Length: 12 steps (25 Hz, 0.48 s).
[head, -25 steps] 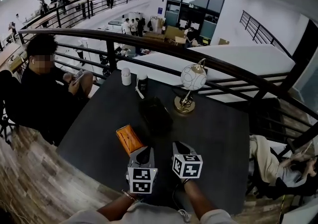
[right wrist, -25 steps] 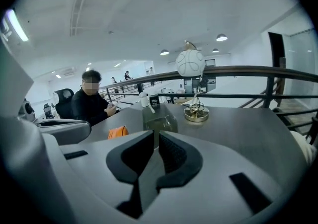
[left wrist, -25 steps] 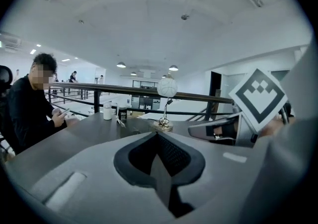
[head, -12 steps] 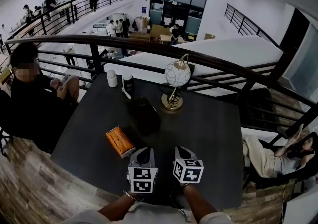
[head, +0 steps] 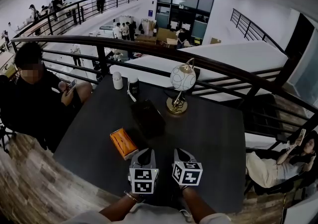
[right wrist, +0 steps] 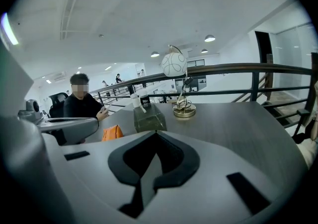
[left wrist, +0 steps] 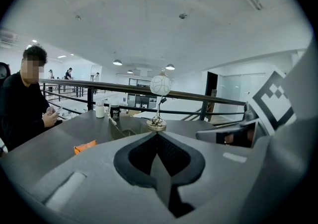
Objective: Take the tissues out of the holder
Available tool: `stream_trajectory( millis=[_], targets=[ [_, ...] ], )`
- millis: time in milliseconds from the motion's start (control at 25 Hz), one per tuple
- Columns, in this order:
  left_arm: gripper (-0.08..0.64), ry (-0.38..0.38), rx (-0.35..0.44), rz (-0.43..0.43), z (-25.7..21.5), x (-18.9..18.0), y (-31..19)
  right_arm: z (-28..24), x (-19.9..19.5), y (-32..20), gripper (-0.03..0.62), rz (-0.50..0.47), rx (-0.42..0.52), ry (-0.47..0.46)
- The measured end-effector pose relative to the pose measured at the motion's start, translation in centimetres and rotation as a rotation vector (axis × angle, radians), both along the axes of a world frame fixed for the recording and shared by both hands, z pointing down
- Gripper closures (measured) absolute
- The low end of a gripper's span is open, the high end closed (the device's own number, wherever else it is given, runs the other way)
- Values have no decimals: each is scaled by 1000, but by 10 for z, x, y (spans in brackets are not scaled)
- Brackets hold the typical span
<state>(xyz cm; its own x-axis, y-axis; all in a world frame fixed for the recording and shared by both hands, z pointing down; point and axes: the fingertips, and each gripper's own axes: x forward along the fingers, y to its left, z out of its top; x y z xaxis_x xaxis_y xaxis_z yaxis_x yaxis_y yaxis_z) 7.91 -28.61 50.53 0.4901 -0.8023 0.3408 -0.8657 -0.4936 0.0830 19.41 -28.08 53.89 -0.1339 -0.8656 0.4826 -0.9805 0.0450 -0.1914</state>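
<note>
Head view: left tool (head: 144, 153) and right tool (head: 182, 153) sat side by side over near part of tabletop (head: 213, 138), both clenched, nothing between jaws. Orange pack (head: 122, 142) lay near left tool, on its outer side. Holder (head: 147, 116) stood ahead, apart from both, long axis running away. Left tool was slightly nearer; right tool pointed at it. Tissues inside dark holder were impossible to make out. Lamp (head: 180, 89) stood beyond.

The bench (head: 213, 133) lies open across its right half, from near edge to far rail (head: 223, 68). In the middle stands a dark holder (head: 147, 117), with an orange pack (head: 123, 142) just near-left of it. A globe lamp (head: 182, 80) blocks the far middle. A bottle (head: 117, 80) and jar (head: 133, 85) stand far left. A seated person (head: 35, 104) crowds the left edge.
</note>
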Motion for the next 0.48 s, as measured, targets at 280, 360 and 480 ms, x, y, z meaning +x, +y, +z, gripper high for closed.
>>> stream_trajectory(
  millis=[280,360,480],
  targets=[
    [551,2,3,-21,-1,-3,-4,2,0,-4,583,-9,-8,0],
    [551,1,-2,-24,0,-3,-3,1,1,-4,583,-9,-7,1],
    [551,-1,-15,-24,1,-2,-1,0,0,-3,583,-10,-10,1]
  ],
)
